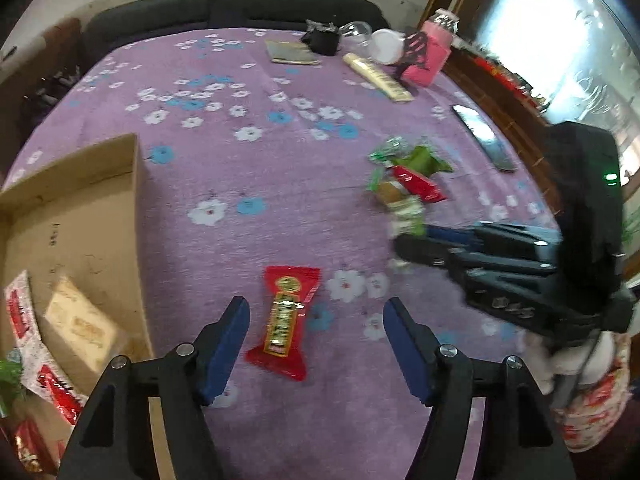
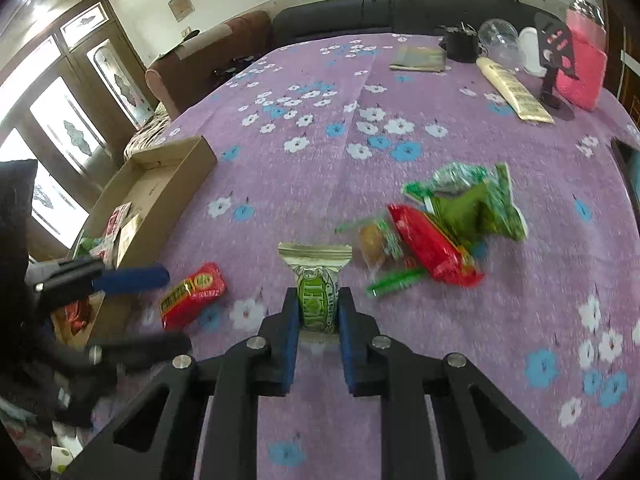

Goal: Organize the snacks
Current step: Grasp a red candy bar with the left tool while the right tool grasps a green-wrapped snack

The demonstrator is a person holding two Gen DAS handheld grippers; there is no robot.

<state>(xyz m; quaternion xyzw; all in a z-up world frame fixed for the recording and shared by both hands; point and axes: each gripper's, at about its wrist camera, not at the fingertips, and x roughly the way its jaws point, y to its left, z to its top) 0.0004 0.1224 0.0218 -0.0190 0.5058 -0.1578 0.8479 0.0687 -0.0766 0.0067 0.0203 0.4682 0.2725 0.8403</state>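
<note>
My left gripper [image 1: 316,312] is open just above a red snack bar [image 1: 286,318] that lies on the purple cloth between its fingers; the bar also shows in the right wrist view [image 2: 192,294]. My right gripper [image 2: 319,300] is shut on a green and white snack packet [image 2: 316,284], held above the cloth. A small pile of snacks [image 2: 440,224], red and green wrappers, lies ahead to the right, and shows in the left wrist view [image 1: 404,180]. A cardboard box [image 1: 80,240] with several snacks inside stands at the left.
The purple flowered cloth [image 1: 260,120] covers the table. At the far right corner are a pink container [image 1: 428,52], a cream tube [image 1: 378,76], a clear cup, a black pot and a booklet. A phone [image 1: 482,136] lies near the right edge.
</note>
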